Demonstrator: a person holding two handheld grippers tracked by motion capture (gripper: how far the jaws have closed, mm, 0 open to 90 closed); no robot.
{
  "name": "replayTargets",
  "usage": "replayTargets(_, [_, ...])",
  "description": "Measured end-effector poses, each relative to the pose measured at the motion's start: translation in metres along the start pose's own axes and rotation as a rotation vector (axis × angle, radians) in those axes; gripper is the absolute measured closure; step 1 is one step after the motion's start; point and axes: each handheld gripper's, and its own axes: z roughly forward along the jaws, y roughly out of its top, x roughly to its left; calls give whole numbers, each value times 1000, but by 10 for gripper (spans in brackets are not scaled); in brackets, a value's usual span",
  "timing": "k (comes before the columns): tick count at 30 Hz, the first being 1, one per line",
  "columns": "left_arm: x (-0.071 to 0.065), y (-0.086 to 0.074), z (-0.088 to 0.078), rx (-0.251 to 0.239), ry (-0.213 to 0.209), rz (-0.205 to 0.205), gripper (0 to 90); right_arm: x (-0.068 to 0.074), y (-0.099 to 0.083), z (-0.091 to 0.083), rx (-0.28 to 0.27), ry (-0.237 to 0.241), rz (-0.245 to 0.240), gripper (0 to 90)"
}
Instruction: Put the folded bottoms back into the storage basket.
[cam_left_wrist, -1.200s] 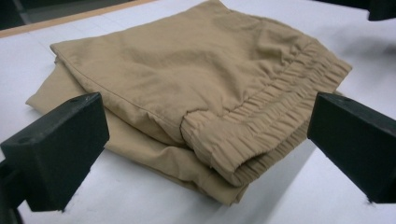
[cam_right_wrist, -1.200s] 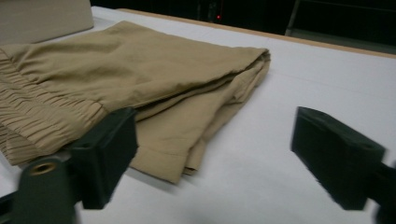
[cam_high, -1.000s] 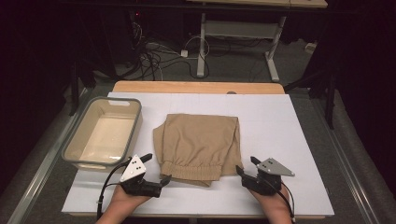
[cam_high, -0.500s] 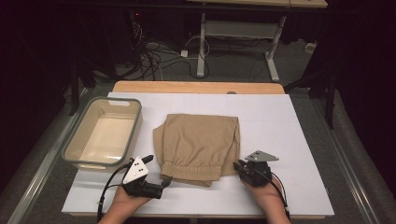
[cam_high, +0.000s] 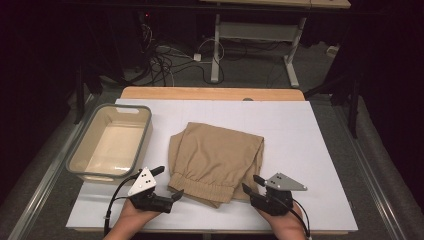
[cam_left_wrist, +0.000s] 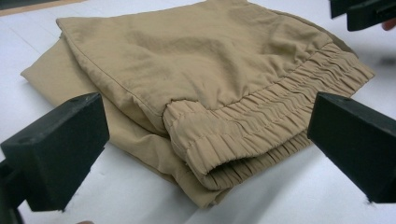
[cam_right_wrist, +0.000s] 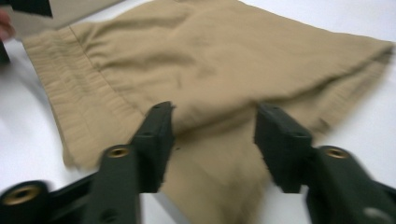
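The folded tan shorts (cam_high: 215, 160) are lying in the middle of the white board (cam_high: 310, 130), with the elastic waistband (cam_left_wrist: 261, 126) facing the person at six o'clock. The left gripper (cam_high: 167, 182) is waiting wide open at seven o'clock of them. The right gripper (cam_high: 251, 184), at five o'clock, has just been reopening, its jaws straddling the cloth's corner without pinching. The fabric looks light, limp and a bit slippery; the thick gathered waistband is offering the surest hold.

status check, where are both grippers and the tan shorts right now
Left gripper open at the shorts' waistband corner, no contact. Right gripper jaws just reopened, straddling the near right edge, not pinching. Bin sits off left, nothing blocking.
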Motion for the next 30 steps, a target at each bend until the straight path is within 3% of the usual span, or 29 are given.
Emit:
replayTargets(1, [0, 0, 0, 0, -1, -1, 0, 0, 6, 15, 18, 6, 21, 391])
replayTargets(2, [0, 0, 0, -1, -2, -3, 0, 0, 6, 15, 18, 6, 21, 391])
replayTargets(3, [0, 0, 0, -1, -3, -4, 0, -6, 10, 31, 29, 2, 65, 341])
replayTargets(6, [-1, -1, -1, -9, 3, 7, 0, -11, 15, 44, 54, -25, 73, 282])
replayTargets(7, [-1, -1, -1, -11, 5, 10, 0, -21, 22, 53, 57, -82, 74, 291])
replayTargets(8, [-1, -1, -1, -12, 6, 10, 0, -21, 22, 53, 57, -82, 74, 291])
replayTargets(9, [-1, -1, -1, -13, 6, 10, 0, -30, 25, 60, 104, -90, 86, 299])
replayTargets(14, [-2, -1, -1, -17, 6, 14, 0, -32, 22, 66, 145, -84, 102, 311])
replayTargets(16, [-3, -1, -1, -14, 9, 19, 0, -35, 22, 68, 141, -119, 85, 303])
replayTargets(17, [-2, -1, -1, -11, 11, 21, 0, -44, 27, 71, 115, -154, 93, 317])
replayTargets(19, [-3, -1, 0, -7, 14, 18, 0, -49, 29, 73, 113, -158, 103, 318])
replayTargets(23, [-3, 0, 1, 3, 26, 18, 0, -64, 32, 90, 183, -139, 116, 385])
replayTargets(25, [-4, 0, 1, 3, 33, 23, 0, -62, 33, 90, 179, -133, 108, 499])
replayTargets(27, [-4, 0, 1, 7, 36, 28, 0, -57, 32, 90, 182, -120, 33, 683])
replayTargets(28, [-4, 0, 1, 5, 37, 24, 0, -57, 32, 90, 182, -120, 33, 683])
replayTargets(29, [-4, 0, 1, 8, 37, 26, 0, -54, 33, 89, 178, -101, 5, 802])
replayTargets(30, [-4, 0, 0, 6, 39, 25, 0, -54, 33, 89, 178, -101, 5, 802])
